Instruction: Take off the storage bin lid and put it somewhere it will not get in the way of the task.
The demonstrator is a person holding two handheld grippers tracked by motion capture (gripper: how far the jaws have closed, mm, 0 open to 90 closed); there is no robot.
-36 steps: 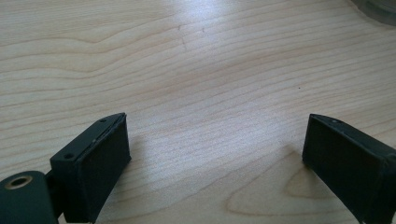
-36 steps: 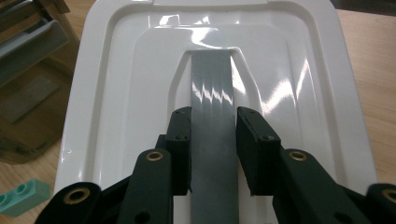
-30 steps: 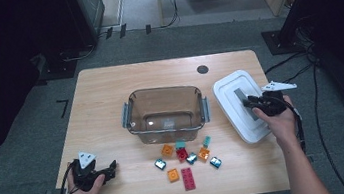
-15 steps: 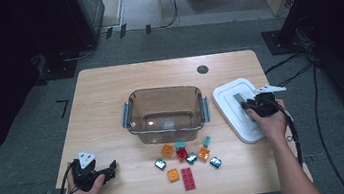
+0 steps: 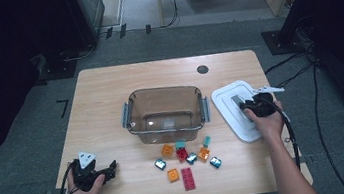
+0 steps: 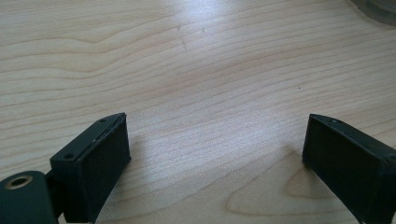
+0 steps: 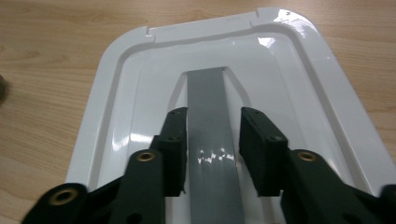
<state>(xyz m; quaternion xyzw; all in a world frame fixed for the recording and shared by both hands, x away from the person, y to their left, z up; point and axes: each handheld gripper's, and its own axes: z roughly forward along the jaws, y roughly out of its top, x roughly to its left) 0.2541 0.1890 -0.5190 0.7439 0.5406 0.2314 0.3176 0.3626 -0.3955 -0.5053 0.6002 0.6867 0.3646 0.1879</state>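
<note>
Lid (image 7: 140,121) flat, long axis with right claw (image 7: 212,149) (jaws just opening, astride grey handle (image 7: 210,116)).

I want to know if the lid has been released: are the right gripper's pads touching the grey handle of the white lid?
Cannot tell. In the right gripper view the right gripper straddles the grey handle of the white lid; any gap at either pad is too thin to judge.

A clear brown plastic bin (image 5: 166,112) with grey side latches stood near the middle of the wooden bench (image 5: 104,93). Just below it in the frame lay a loose cluster of small toy bricks (image 5: 187,159), orange, red and teal. A dark round grommet (image 5: 202,69) sat in the bench toward the upper right, and black cables (image 5: 312,103) trailed over the grey floor at the right edge.
</note>
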